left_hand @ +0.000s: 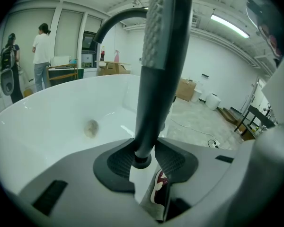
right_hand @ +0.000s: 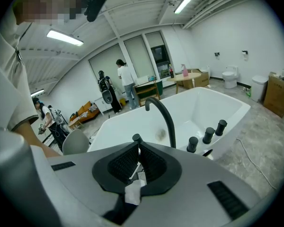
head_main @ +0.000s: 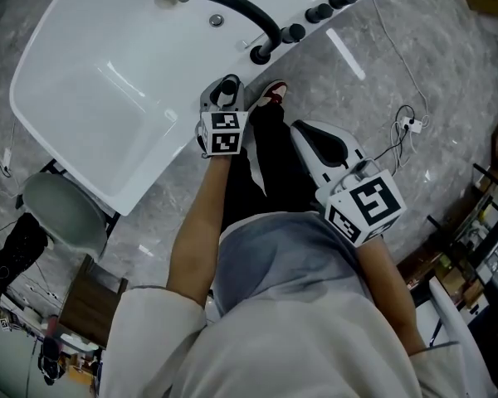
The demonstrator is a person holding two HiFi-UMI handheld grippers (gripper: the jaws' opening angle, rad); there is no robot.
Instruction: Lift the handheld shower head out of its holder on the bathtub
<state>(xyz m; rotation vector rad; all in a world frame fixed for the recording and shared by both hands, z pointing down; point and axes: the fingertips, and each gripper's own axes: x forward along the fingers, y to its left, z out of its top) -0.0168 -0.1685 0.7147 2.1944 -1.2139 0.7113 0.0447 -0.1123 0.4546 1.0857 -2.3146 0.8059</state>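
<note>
Since the handheld shower head (left_hand: 158, 65) stands upright at the bathtub (head_main: 91, 81) rim corner nearest the person, the left gripper (left_hand: 143, 156) meets it from that side. Its pads clamp the lower handle from both sides, just above the end ring. The holder is not visible, so whether the head has cleared it cannot be determined. The right gripper (right_hand: 137, 162) hangs back over the floor (head_main: 448, 65), well apart from the tub, jaws pressed together on nothing; judged idle. A black spout (head_main: 232, 7) and knobs (head_main: 319, 12) line the same rim edge. The tub is white and glossy. The floor is grey marbled, with a power strip (head_main: 411, 124) and cable lying loose. The room has strip lighting, and people stand at the far wall.
</note>
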